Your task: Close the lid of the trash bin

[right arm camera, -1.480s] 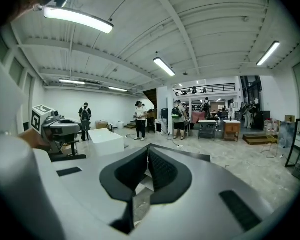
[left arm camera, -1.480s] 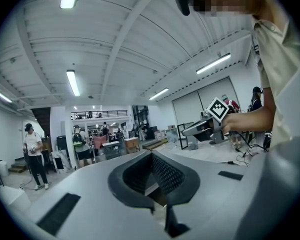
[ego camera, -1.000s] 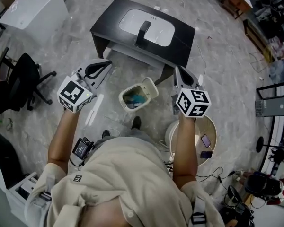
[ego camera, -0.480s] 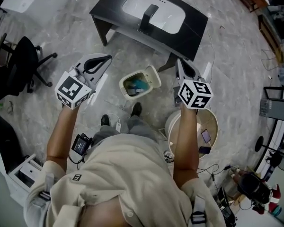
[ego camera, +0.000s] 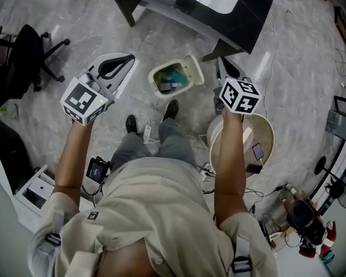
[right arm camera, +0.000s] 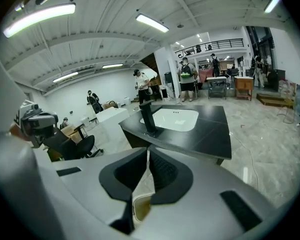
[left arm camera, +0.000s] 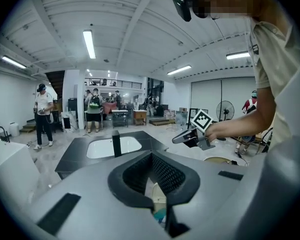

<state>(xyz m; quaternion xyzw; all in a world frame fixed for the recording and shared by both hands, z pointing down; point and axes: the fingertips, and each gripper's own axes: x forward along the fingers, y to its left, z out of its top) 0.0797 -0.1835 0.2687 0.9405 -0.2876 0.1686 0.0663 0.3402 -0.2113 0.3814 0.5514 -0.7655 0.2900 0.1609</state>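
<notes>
A small cream trash bin (ego camera: 172,78) stands on the floor with its lid (ego camera: 194,68) tipped open to the right and rubbish showing inside. My left gripper (ego camera: 129,57) hangs in the air to the bin's left, shut and holding nothing. To the right of the lid my right gripper (ego camera: 219,60) is shut as well and holds nothing. Neither touches the bin. In the left gripper view the left gripper (left arm camera: 151,154) frames the bin (left arm camera: 159,205) low through its loop. Below the right gripper (right arm camera: 147,150) a bit of the bin's rim (right arm camera: 140,207) shows.
A black table with a white sink (ego camera: 247,17) stands just beyond the bin. A black office chair (ego camera: 23,51) is at the left. A round cream tub (ego camera: 267,133) sits under my right arm. Cables and the person's shoes (ego camera: 171,108) lie near the bin.
The bin and sink table have slid toward the top of the head view. Both grippers keep their places either side of the bin, still shut.
</notes>
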